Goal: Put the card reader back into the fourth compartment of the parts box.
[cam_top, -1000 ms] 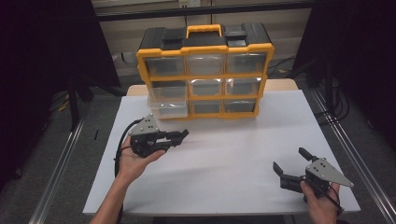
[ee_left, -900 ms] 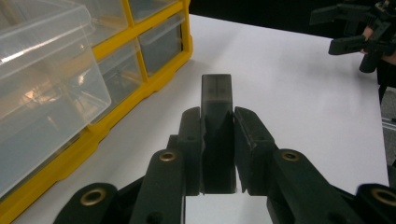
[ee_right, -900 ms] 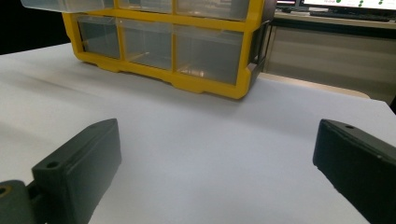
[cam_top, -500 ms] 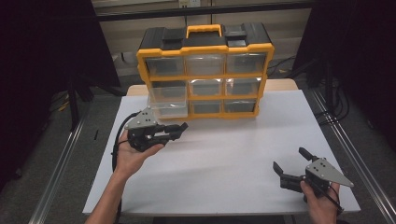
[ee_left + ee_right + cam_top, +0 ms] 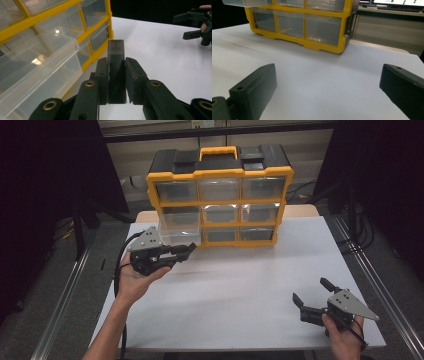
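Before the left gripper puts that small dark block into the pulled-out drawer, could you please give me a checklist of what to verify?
1. Block held: ok. The left gripper is shut on the dark block, which sticks out past the jaws.
2. Drawer open: ok. The clear drawer in the left column of the yellow organizer is pulled out.
3. Drawer contents: cannot tell; its inside is not clearly visible.
4. Block over the drawer: not ok. In the left gripper view it sits beside the drawer, over the white table.
5. Right gripper clear: ok. It is open, low at the table's near right, far from the organizer.
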`<action>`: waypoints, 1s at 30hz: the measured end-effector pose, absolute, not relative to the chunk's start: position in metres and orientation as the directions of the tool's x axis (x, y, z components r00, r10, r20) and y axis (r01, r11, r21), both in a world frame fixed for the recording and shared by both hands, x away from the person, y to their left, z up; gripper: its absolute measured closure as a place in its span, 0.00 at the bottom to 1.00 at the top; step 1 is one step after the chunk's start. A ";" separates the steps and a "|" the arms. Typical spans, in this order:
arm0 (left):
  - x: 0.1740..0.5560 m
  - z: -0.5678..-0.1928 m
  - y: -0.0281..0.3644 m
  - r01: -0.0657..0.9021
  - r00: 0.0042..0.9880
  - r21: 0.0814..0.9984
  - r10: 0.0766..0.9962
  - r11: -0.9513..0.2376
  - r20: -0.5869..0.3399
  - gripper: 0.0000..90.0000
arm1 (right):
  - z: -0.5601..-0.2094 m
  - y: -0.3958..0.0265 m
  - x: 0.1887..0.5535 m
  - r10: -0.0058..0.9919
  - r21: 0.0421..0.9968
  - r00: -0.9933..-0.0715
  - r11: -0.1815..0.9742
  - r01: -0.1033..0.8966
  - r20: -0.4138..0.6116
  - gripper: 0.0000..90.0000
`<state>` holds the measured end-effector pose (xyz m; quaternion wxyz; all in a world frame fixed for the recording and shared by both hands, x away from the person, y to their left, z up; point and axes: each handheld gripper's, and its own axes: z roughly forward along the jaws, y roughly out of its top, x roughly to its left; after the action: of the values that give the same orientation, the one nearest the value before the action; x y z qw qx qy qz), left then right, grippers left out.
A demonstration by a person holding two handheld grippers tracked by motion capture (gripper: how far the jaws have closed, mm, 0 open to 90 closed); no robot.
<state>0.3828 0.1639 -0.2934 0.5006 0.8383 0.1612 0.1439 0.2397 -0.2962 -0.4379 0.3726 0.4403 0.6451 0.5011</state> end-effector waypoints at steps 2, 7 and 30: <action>0.384 -0.290 0.165 0.121 0.905 0.883 0.416 -0.454 0.090 0.82 | -0.438 -0.296 0.240 0.941 0.975 -0.335 0.111 0.195 -0.040 0.01; 0.388 -0.283 0.168 0.127 0.900 0.877 0.426 -0.464 0.096 0.82 | -0.438 -0.296 0.240 0.940 0.975 -0.340 0.111 0.192 -0.040 0.01; 0.414 -0.256 0.180 0.154 0.887 0.861 0.451 -0.484 0.096 0.82 | -0.438 -0.295 0.242 0.939 0.975 -0.341 0.113 0.191 -0.042 0.01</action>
<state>0.4138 0.1800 -0.2558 0.4753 0.8472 0.1785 0.1566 0.2421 -0.2946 -0.4380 0.3720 0.4369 0.6468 0.5024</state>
